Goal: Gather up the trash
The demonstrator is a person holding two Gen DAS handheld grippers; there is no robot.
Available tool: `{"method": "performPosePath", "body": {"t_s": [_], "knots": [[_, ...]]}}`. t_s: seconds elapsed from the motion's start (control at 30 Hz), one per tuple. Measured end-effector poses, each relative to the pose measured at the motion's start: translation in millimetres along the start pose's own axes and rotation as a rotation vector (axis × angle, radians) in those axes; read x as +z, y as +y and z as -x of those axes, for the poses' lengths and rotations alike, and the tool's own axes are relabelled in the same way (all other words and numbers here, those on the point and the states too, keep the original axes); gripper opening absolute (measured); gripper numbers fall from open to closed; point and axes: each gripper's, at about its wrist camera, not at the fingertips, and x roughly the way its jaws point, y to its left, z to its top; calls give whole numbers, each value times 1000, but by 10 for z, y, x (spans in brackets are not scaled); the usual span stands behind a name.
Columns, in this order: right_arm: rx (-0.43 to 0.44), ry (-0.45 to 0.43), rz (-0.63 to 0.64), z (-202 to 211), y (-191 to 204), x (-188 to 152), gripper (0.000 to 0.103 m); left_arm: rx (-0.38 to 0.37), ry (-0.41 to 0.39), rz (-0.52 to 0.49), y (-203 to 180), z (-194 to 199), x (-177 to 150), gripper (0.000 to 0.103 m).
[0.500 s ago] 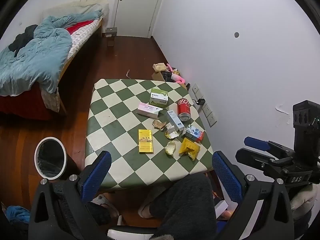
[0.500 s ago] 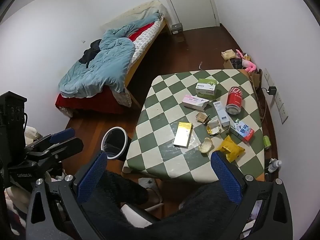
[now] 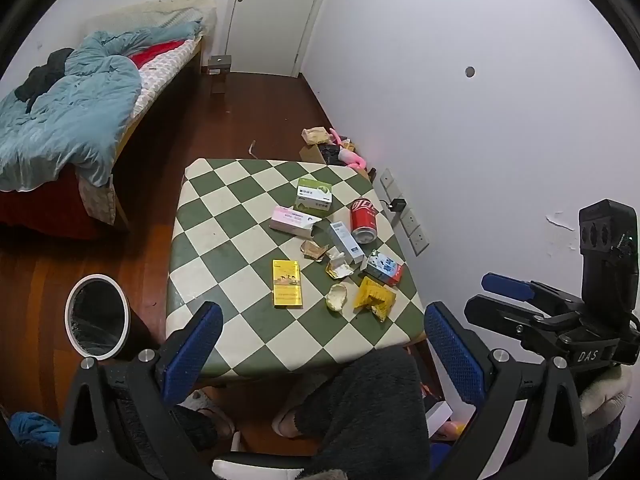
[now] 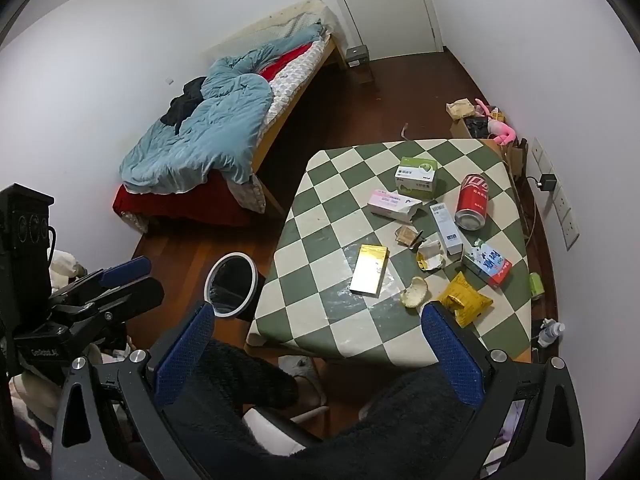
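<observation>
A green-and-white checkered table [image 3: 224, 240] [image 4: 320, 224] carries trash: a red can [image 3: 363, 220] [image 4: 473, 201], a yellow flat box [image 3: 286, 283] [image 4: 369, 264], a yellow crumpled bag [image 3: 373, 299] [image 4: 465, 298], a pink box [image 3: 292, 221], a green-white box [image 3: 314, 197], a blue-red carton [image 3: 384, 267] and small wrappers. A white-rimmed black bin [image 3: 97, 317] [image 4: 231, 278] stands on the floor left of the table. My left gripper [image 3: 323, 350] is open and empty, high above the near table edge. My right gripper [image 4: 318, 350] is open and empty, likewise held back.
A bed with a blue duvet [image 3: 68, 120] lies at the left. Clutter and a pink toy [image 3: 344, 152] sit on the floor by the right wall. The person's legs in dark fleece [image 3: 368, 408] are below the near table edge. A closed door [image 3: 272, 12] is at the back.
Both grippers have barely moved; the view has shifted very slightly. Nothing on the table has moved.
</observation>
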Motion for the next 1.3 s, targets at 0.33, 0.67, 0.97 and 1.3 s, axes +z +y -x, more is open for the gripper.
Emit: {"method": "performPosePath", "body": {"t_s": [0.33, 0.67, 0.97, 1.3], "knots": [[3, 2, 1, -30, 21, -5, 103, -5, -4, -1, -11, -6, -18, 103], [7, 4, -3, -31, 15, -19, 103, -21, -6, -8, -34, -20, -18, 103], [12, 4, -6, -26, -9, -5, 103, -26, -6, -9, -31, -16, -20, 103], [19, 6, -6, -36, 45, -56, 103, -26, -8, -9, -57, -21, -21, 103]]}}
